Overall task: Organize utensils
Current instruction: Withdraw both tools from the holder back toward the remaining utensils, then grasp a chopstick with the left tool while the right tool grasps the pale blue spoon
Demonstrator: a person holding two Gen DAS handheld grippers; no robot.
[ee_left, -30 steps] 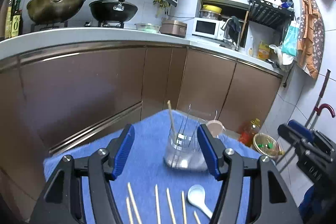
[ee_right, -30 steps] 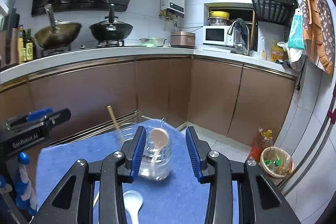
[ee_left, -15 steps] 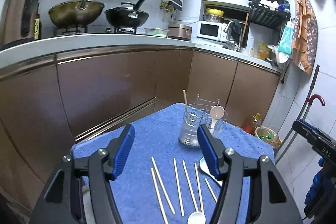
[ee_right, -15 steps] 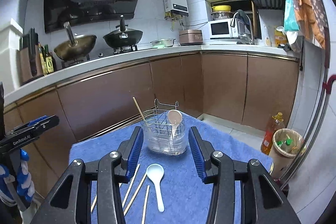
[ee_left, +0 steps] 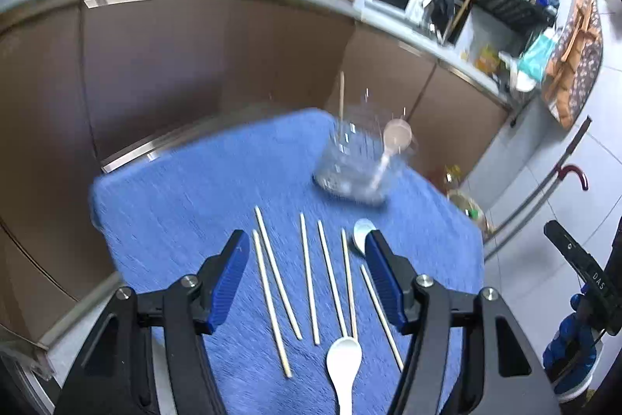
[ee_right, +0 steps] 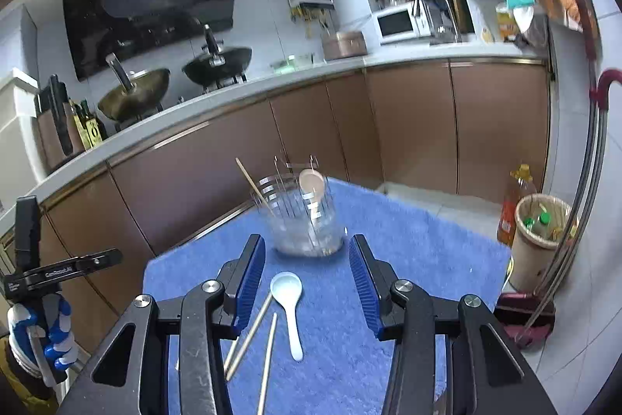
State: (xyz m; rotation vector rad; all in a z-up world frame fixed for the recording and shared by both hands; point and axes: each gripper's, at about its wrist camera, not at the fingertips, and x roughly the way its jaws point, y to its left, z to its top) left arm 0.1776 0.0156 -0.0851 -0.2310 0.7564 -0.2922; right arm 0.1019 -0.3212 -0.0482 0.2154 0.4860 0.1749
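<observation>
Utensil holder [ee_right: 305, 220], a clear tub with a wire rack inside, sits at the far end of the blue towel [ee_left: 202, 189] on the desk; it already holds one chopstick [ee_right: 252, 186] leaning left and a pinkish spoon [ee_right: 312, 183] standing bowl-up, so that's the drop target and sorting is only partly done. Still loose on the towel: a fan of six chopsticks [ee_left: 309, 279] laid roughly parallel, one white spoon [ee_left: 344, 360] nearest the left camera, a second white spoon [ee_right: 287, 298] closer to the holder. Laid flat and spaced apart, probably so each can be pinched singly. Left claw [ee_left: 307, 279] is angled down over the chopstick fan, jaws about half open with nothing between the pads, chopsticks framed in the gap but not touched. Right claw [ee_right: 307, 282] points lower-forward at the holder, jaws part open and empty, having just been opening; second white spoon lies on the towel below the gap, two chopsticks beside it. Gloved hand [ee_right: 41, 329] gripping the left handle shows at the right view's left edge. My read: both hands are lining up the next picks, left for a chopstick, right for the spoon
</observation>
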